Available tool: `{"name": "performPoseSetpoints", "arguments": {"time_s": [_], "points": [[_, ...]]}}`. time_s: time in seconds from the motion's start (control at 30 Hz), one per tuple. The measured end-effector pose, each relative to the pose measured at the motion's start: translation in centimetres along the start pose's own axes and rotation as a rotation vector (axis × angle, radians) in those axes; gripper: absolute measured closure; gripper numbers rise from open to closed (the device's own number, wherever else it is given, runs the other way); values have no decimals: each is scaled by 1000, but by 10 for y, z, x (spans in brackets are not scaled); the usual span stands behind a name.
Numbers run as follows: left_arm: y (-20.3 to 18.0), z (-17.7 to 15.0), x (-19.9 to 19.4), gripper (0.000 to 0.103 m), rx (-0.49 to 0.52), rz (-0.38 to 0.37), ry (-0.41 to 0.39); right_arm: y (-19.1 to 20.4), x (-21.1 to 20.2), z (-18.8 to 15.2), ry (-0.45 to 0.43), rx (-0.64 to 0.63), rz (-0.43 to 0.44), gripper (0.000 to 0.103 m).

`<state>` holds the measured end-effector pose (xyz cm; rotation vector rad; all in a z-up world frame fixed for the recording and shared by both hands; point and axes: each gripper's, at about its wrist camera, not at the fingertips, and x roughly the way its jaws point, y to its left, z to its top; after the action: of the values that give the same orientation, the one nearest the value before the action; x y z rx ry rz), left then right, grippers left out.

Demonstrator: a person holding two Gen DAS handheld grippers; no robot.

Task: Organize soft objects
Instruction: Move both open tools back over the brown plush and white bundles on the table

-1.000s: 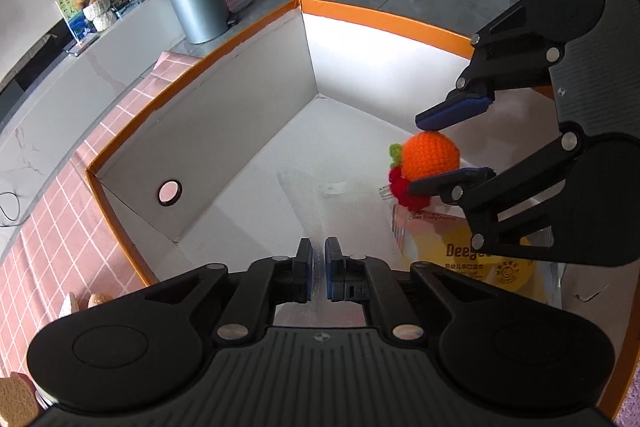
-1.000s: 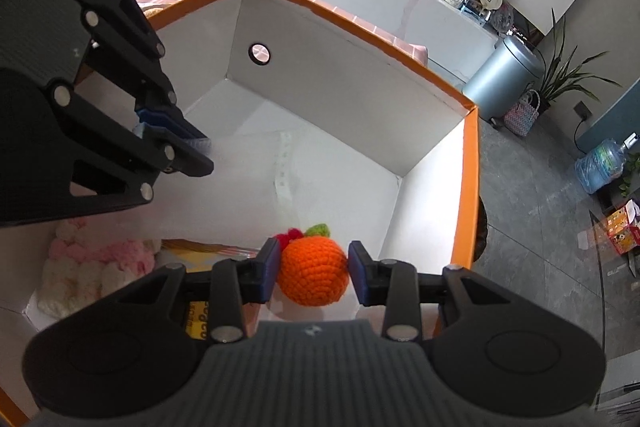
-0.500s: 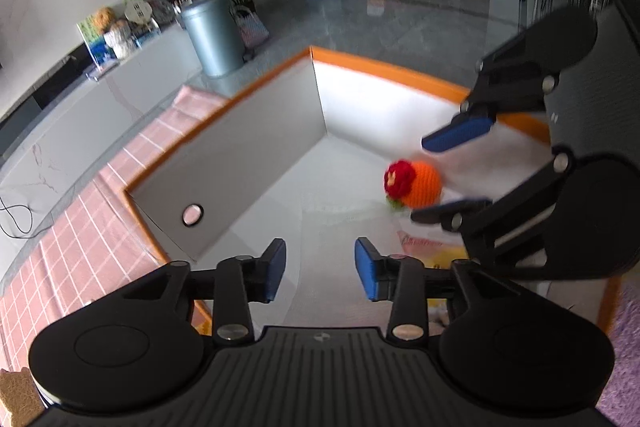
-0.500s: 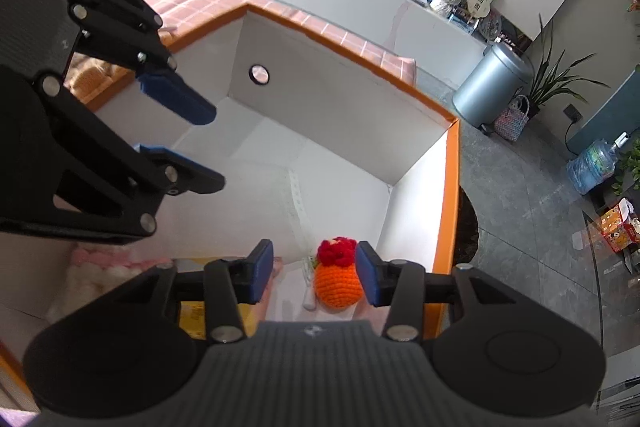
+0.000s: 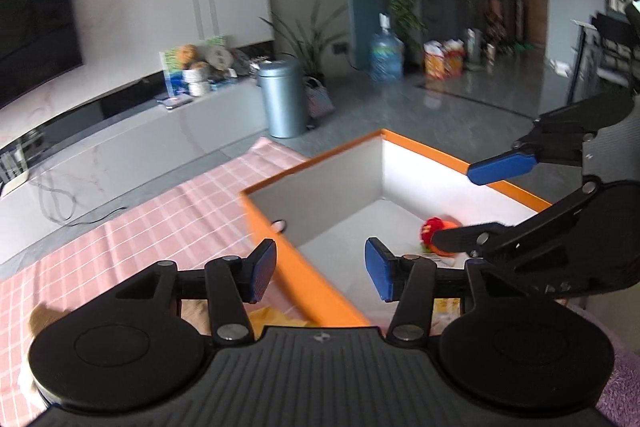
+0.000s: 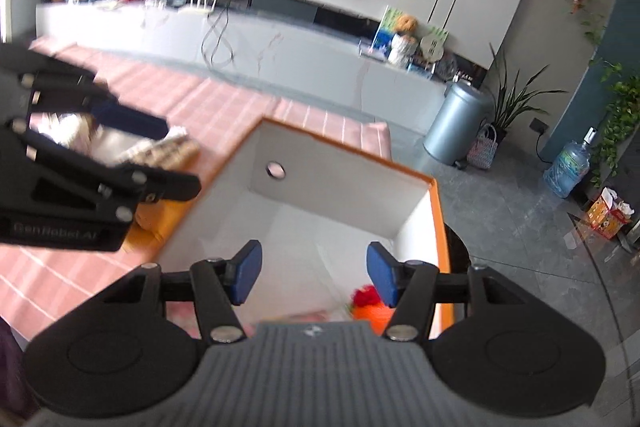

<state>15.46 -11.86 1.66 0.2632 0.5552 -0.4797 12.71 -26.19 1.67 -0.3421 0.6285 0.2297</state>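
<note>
Lying on the floor of the orange-rimmed box (image 5: 424,151), the orange knitted toy (image 5: 434,235) rests free. Above it, the left gripper (image 5: 320,269) and right gripper (image 6: 312,277) are both opening, nothing between their blue pads.

The left gripper (image 5: 320,275) hangs over the box's orange rim (image 5: 316,291), jaws opening, nothing between them — ahead to its right, the crocheted orange toy (image 5: 434,231) lies inside, behind the right gripper (image 5: 472,203).
</note>
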Motion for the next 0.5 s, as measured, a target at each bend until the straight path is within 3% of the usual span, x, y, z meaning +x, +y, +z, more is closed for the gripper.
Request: {"name": "performPoseSetpoints", "arguments": {"time_s": [0.27, 0.5], "points": [[36, -27, -46, 25, -124, 124, -81, 48, -17, 7, -98, 101, 68, 43], [70, -53, -70, 20, -171, 205, -84, 105, -9, 10, -102, 157, 137, 37]]}}
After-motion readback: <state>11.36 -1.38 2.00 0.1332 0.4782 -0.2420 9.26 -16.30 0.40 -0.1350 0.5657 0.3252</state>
